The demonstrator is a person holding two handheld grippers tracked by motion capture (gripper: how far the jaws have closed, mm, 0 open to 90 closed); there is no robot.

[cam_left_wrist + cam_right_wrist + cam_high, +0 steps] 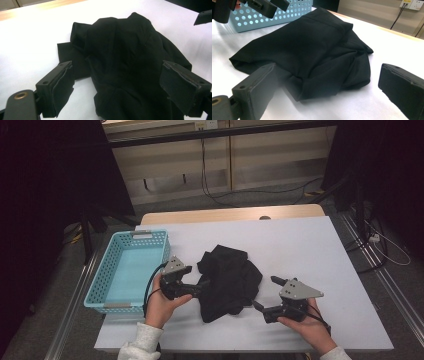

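A crumpled black cloth [229, 281] lies heaped in the middle of the white table [300, 245]. My left gripper [204, 285] is at the cloth's left edge, jaws open and pointing right; in the left gripper view the cloth [125, 60] rises between the two pads [62, 87] without being pinched. My right gripper [265, 294] sits at the cloth's lower right, open and pointing left. Seen from the right gripper view, the cloth [307, 52] lies just ahead of the spread jaws, and the left gripper [257, 6] shows beyond it at the top left.
A light blue perforated basket [129, 270] with nothing in it stands at the table's left edge, close behind the left hand. The table's far and right parts are bare white. Cables run across the floor beyond the table.
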